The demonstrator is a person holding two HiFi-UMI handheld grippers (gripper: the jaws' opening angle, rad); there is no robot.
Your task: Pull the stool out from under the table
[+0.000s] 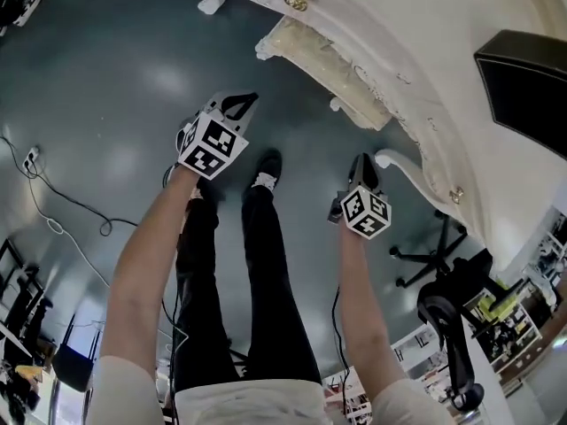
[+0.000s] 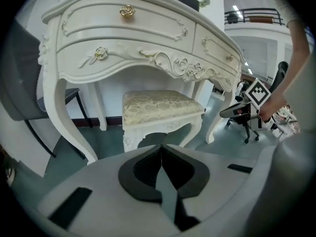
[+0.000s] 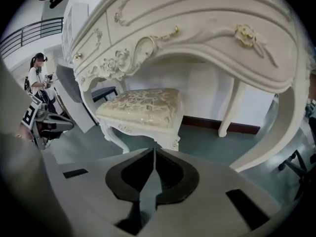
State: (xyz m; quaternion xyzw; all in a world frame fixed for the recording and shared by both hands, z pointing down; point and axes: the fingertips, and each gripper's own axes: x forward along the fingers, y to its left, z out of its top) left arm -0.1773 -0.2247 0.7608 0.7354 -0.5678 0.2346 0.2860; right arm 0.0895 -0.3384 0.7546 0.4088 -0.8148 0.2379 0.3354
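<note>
A white carved stool with a cream patterned cushion stands tucked under the ornate white table. In the head view the stool pokes out from beneath the table's edge. My left gripper hangs shut in the air, a short way in front of the stool and empty. My right gripper is also shut and empty, near the table's front leg. From the right gripper view the stool is straight ahead, with the jaws pressed together. The left gripper's jaws meet too.
An office chair stands to my right. Cables trail on the grey-green floor at left. A dark chair sits left of the table. A person stands in the background. A black monitor rests on the table top.
</note>
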